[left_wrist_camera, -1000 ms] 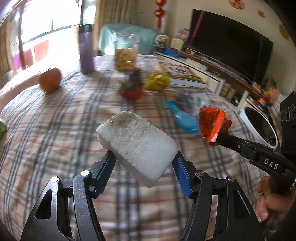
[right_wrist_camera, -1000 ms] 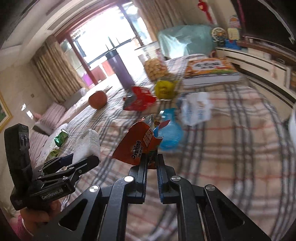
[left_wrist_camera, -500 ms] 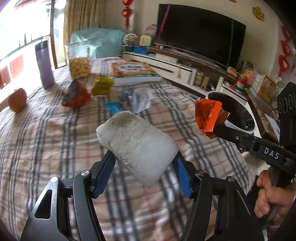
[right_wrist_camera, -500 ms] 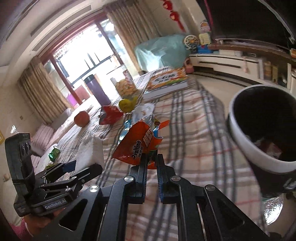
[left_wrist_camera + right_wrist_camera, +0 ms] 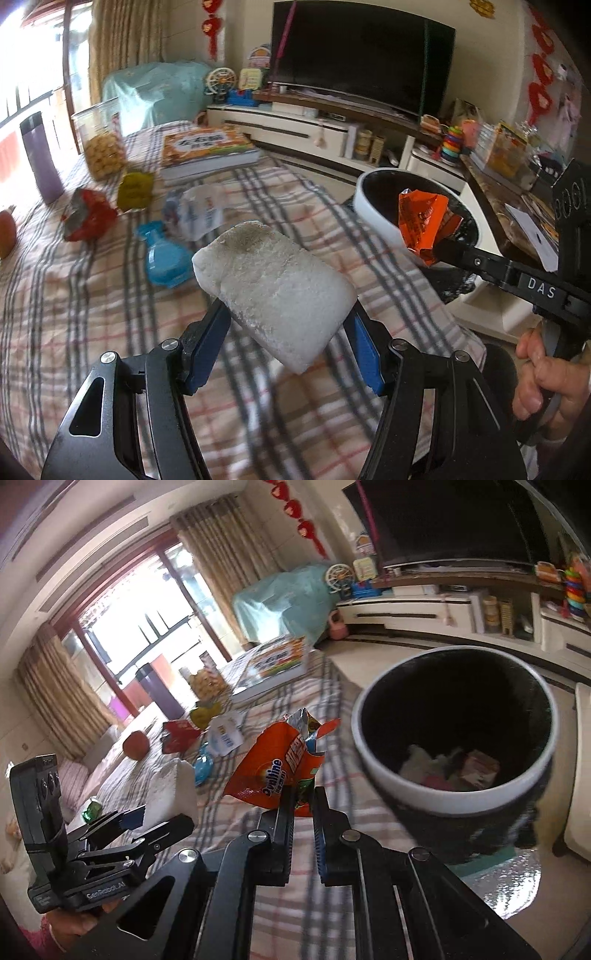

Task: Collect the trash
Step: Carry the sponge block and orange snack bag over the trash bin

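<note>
Both loads had swung toward the bin (image 5: 454, 716); left hand-held gripper (image 5: 288, 328) clamped the foam block (image 5: 273, 288), right hand-held gripper (image 5: 303, 805) pinched the orange wrapper (image 5: 280, 760), ready for dropping.

Daylight pours through the window (image 5: 147, 627), blown out to white. Fisheye bending curves the television (image 5: 364, 59) and darkens every corner. Motion blur smears the bin (image 5: 454, 731) rim and the plaid bedspread (image 5: 92, 295) beside it.

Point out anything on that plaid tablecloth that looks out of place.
Loose wrappers litter the tablecloth: a crumpled red packet, a yellow one, a white wrapper and a blue one, beside the tidy book and cookie jar.
</note>
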